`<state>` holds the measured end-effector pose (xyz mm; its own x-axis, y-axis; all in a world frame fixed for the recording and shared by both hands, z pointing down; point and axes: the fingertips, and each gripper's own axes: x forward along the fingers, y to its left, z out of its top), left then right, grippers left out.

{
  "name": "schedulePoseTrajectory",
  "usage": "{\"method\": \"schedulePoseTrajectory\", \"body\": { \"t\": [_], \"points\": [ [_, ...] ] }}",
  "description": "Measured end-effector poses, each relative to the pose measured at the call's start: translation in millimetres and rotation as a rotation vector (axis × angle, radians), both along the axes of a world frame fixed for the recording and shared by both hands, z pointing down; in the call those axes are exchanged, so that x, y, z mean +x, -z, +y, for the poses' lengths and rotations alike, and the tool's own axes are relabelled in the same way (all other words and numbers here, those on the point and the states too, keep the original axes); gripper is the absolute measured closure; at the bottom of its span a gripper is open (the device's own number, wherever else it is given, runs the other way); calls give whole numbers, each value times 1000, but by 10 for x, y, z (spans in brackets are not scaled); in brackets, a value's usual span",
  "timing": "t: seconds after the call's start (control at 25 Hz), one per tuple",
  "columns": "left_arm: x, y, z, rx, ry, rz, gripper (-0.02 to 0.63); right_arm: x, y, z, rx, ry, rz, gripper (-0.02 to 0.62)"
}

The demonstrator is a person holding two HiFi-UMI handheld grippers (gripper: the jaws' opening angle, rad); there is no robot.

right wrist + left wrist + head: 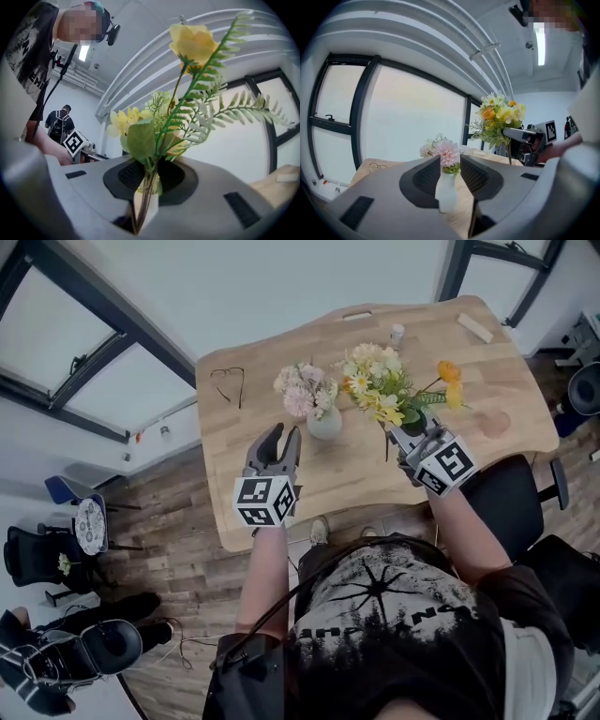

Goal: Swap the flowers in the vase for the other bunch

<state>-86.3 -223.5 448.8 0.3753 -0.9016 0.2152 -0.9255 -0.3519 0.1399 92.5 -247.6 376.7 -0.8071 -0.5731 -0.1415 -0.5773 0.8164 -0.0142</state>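
A small white vase [325, 422] with pink flowers [304, 390] stands mid-table. My left gripper [281, 441] sits just in front of it, open, with nothing between its pads. In the left gripper view the vase [446, 190] and its pink blooms [445, 152] show through the gap of that gripper [450, 174], a little beyond the tips. My right gripper [405, 435] is shut on the stems of the yellow and white bunch [382, 385], held upright to the right of the vase. The stems [145, 197] run between the pads of this gripper [147, 180].
The wooden table [281, 343] also carries a pair of glasses [228, 382] at the back left, a small bottle [397, 332] and a wooden block [474, 327] at the back right. A black chair [514, 504] stands at the right front edge.
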Motion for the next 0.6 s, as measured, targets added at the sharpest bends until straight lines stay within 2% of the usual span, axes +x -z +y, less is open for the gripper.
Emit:
{"method": "schedulePoseTrajectory", "body": {
  "t": [0.28,0.6],
  "points": [
    [6,59,-218,13,-87,10,357,-64,28,-90,1,-53,0,525],
    [95,-7,-410,-7,-190,16,304,-45,1,-130,-6,-124,9,525]
  ]
}}
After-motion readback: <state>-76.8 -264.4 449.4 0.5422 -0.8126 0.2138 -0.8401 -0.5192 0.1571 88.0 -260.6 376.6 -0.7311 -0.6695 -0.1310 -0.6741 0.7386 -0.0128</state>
